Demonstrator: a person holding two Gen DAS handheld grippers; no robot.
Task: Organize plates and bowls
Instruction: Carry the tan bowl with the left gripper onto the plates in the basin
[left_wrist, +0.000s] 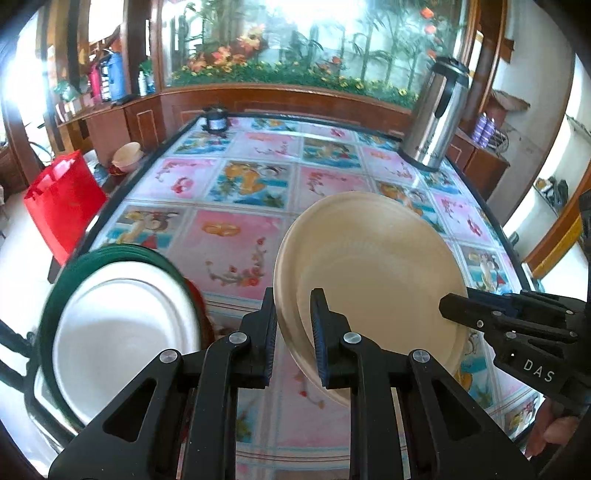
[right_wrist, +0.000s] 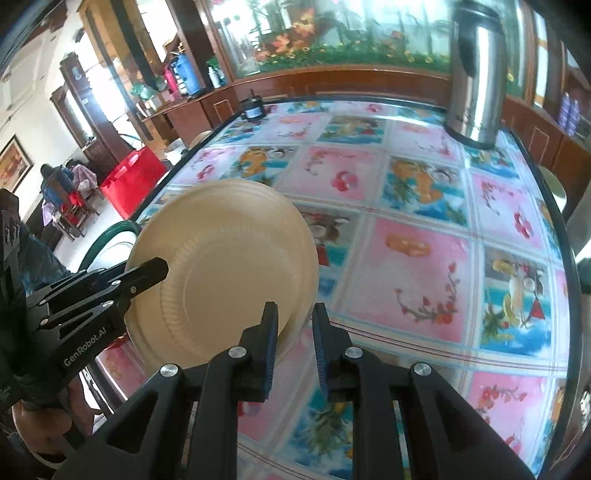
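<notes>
Item: beige plate (left_wrist: 373, 280), tilted, held clear above the patterned worktop (left_wrist: 229, 236). Left gripper (left_wrist: 293, 332) and right gripper (right_wrist: 293, 343) each clenched on opposite rim edges. Green-rimmed plate stack (left_wrist: 122, 332) sits beside, at the worktop's left edge (likely destination). Status: this plate not yet stacked; bowls unseen.

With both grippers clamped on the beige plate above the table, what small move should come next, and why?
Probably carry the beige plate left toward the green-rimmed plate and lower it there: left gripper and right gripper pinch opposite rims, holding it tilted off the table.
</notes>
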